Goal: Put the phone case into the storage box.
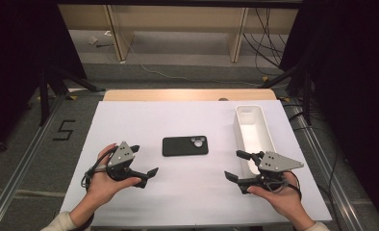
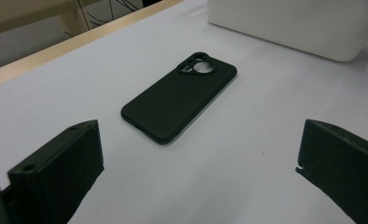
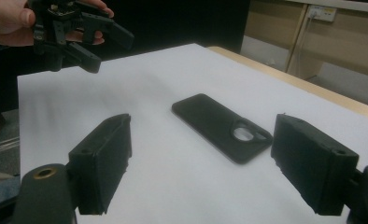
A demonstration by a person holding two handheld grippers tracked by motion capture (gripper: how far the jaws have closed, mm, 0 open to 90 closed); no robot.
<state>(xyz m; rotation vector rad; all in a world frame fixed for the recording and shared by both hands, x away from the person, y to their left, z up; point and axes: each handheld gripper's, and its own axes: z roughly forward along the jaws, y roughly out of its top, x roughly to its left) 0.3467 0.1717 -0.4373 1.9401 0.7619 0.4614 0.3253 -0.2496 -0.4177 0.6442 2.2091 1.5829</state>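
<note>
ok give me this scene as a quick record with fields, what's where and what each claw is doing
surface: white table
item: black phone case, flat, back up, mid-table
container: white bin, right of the case
left claw: open, holds nothing, aimed at the case
right claw: open, holds nothing, beside the bin
contact: none with the case

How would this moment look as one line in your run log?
left gripper: open, empty | right gripper: open, empty | phone case: flat between them, untouched | white bin: right
</note>
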